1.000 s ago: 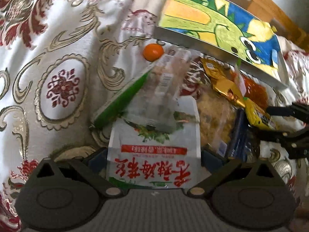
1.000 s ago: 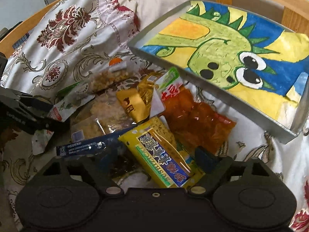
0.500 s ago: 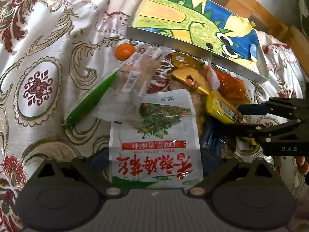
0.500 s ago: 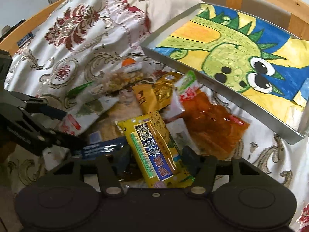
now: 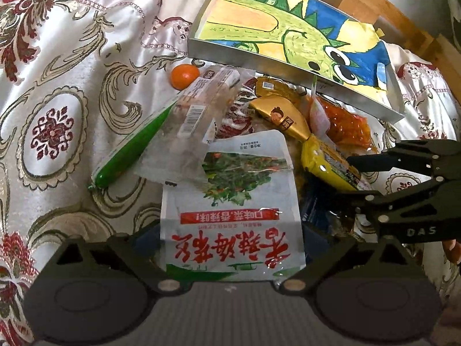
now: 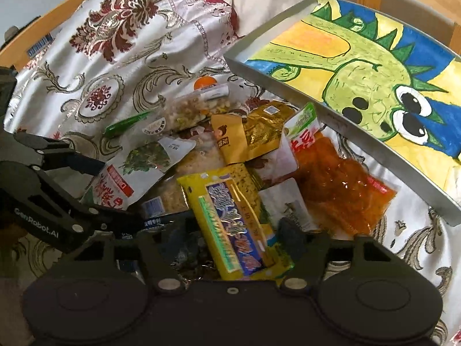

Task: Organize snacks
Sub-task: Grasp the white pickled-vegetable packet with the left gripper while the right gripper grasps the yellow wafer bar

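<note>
A heap of snack packets [image 6: 236,155] lies on the patterned cloth [image 6: 95,66], just before the tilted tray [image 6: 340,121]. A small orange [image 5: 184,76] sits at the heap's far edge, behind the nut packet [image 6: 198,106]. The sausage stick [image 5: 131,147] lies left of the heap.

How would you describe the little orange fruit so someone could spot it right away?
Find the big grey tray with the green dinosaur drawing on the patterned bedspread. Just below its left corner, at the far edge of the snack pile, sits the small round orange fruit. It is the only unwrapped, ball-shaped thing among flat packets.
</note>
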### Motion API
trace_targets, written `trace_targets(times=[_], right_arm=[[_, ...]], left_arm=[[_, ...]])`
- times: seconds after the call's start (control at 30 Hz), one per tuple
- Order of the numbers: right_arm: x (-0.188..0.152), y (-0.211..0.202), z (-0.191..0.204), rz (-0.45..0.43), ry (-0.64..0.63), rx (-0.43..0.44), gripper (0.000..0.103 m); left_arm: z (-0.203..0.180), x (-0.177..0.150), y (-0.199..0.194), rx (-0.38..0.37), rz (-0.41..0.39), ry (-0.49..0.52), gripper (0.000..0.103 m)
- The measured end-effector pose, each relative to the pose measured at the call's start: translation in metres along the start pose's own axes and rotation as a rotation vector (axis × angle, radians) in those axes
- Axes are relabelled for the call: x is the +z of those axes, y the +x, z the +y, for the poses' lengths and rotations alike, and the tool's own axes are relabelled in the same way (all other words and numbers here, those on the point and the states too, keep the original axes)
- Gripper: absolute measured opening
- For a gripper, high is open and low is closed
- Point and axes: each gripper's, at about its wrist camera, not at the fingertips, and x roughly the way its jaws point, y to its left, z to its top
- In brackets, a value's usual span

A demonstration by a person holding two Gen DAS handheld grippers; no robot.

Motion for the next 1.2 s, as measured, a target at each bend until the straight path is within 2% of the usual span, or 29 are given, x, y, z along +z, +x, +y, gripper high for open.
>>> trace_targets(times=[0.07, 0.3, 0.57, 0.67, 0.77, 0.9, 1.1, 1.2], right_arm=[[0.001, -0.001, 0.005, 0.005, -0.016, -0.008, 0.055], [0.007, -0.005, 0.022, 0.015, -0.076, -0.066, 0.051], [0.010, -0.023, 0.027, -0.046, -0.099, -0.122, 0.047], [0.011, -0.031, 0.024, -0.076, -0.085, -0.122, 0.044], [0.008, -0.026, 0.020, -0.053, -0.078, -0.117, 0.043], [0.001, -0.018, 0.024, -0.033, -0.099, -0.125, 0.031], [-0.003, -0.026, 0.023, -0.100, -0.140, -0.179, 0.012], [-0.005, -0.029, 0.015, -0.123, -0.117, -0.192, 0.010]], left_arm=[[0.000, -0.001, -0.002, 0.000, 0.007, -0.015, 0.099], [-0.006, -0.005, -0.013, -0.029, 0.005, -0.055, 0.098], [-0.012, -0.010, -0.032, -0.075, -0.061, -0.080, 0.097], [-0.015, -0.009, -0.037, -0.083, -0.096, -0.061, 0.097], [-0.016, -0.009, -0.034, -0.076, -0.083, -0.054, 0.097], [-0.014, -0.010, -0.032, -0.074, -0.083, -0.060, 0.097], [-0.011, -0.010, -0.029, -0.089, -0.105, -0.056, 0.097], [-0.012, -0.009, -0.028, -0.100, -0.116, -0.049, 0.097]])
